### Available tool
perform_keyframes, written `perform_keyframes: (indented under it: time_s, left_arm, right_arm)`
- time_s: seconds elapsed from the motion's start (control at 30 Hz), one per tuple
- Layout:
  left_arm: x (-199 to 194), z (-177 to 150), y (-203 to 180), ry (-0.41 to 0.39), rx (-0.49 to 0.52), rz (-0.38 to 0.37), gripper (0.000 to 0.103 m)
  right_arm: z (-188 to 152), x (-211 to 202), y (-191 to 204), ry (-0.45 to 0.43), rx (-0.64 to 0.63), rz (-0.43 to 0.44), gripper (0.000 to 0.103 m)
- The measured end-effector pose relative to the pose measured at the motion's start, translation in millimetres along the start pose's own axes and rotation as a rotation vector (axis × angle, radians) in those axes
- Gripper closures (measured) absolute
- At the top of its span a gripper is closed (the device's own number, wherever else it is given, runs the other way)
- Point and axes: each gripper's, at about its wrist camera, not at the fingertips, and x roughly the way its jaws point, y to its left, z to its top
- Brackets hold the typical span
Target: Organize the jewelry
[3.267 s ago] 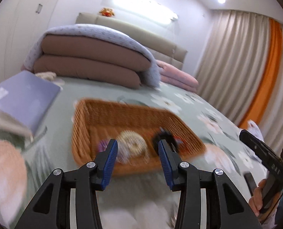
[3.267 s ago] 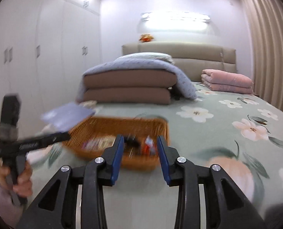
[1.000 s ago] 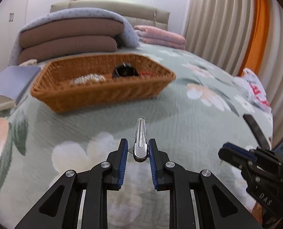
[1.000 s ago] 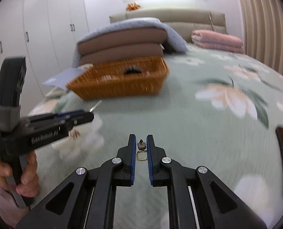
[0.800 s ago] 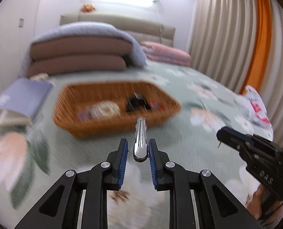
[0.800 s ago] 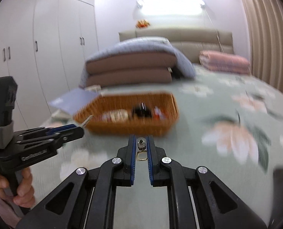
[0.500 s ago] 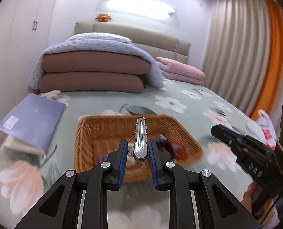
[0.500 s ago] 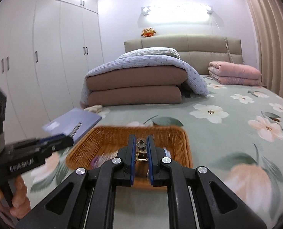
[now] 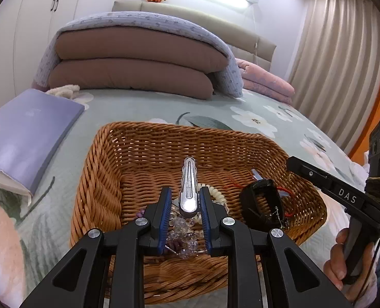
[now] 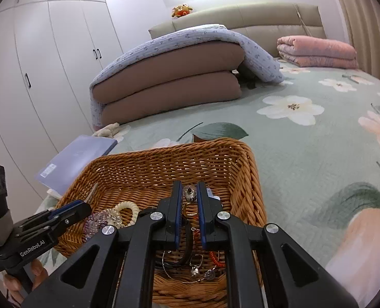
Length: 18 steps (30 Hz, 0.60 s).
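A brown wicker basket sits on the flowered bedspread; it also shows in the right wrist view. My left gripper is shut on a silver hair clip and holds it above the basket's near part. My right gripper is shut on a small earring with a gold loop, above the basket's right part. In the basket lie bead bracelets, a black band and thin chains.
A lilac book lies on the bed left of the basket. Folded brown quilts under a blue blanket are stacked behind it. Pink bedding lies at the back right. White wardrobes line the left wall.
Both grippers have moved forward from the open bedspread to above the basket, each still holding its item. The basket now fills the lower view.
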Motion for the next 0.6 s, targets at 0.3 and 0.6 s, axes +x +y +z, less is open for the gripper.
perform_keyframes:
  time_s: [0.3,0.6]
  left_arm:
    - [-3.6,-1.9,-3.1,-0.013,0.009,-0.017,0.056]
    - [-42.1,-16.2,-4.9,-0.095,-0.021,0.019,0.056]
  right_arm:
    - [-1.0,-5.7,-6.4,-0.007,0.033,0.005,0.077]
    - [-23.5,-67.4,27.8,-0.094,-0.044,-0.054,0.066]
